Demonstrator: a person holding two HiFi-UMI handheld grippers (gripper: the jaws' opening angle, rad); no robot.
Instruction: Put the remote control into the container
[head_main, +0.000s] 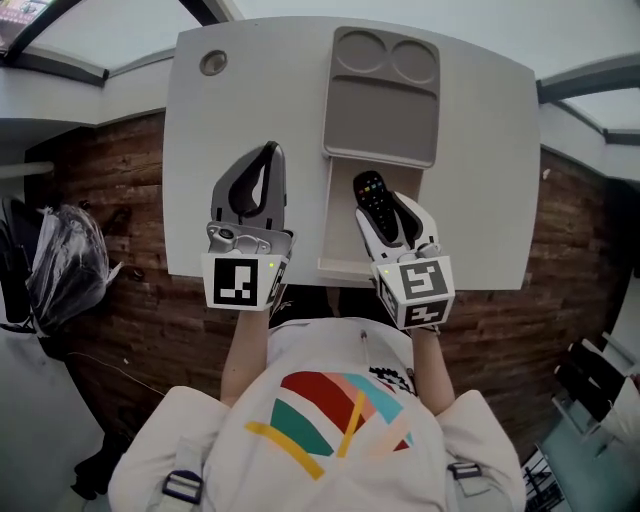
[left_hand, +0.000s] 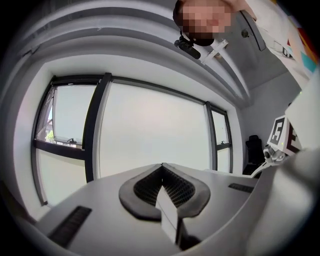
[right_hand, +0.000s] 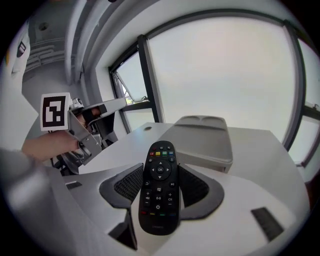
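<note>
Remote control (right_hand: 159, 195) sits clamped between my right fingers (right_hand: 125, 185), with the container (right_hand: 202, 142) just ahead of them; my left fingers (left_hand: 145, 187) are closed on nothing. Release early or tilt, and it drops onto the bench (right_hand: 265, 147) instead.

The white table (head_main: 480, 150) carries a grey container (head_main: 338, 220) right under the right gripper (head_main: 385, 205) — lid (head_main: 385, 120) over its far part, near end open — and has a round port (head_main: 212, 63) well ahead of the left gripper (head_main: 268, 152).
</note>
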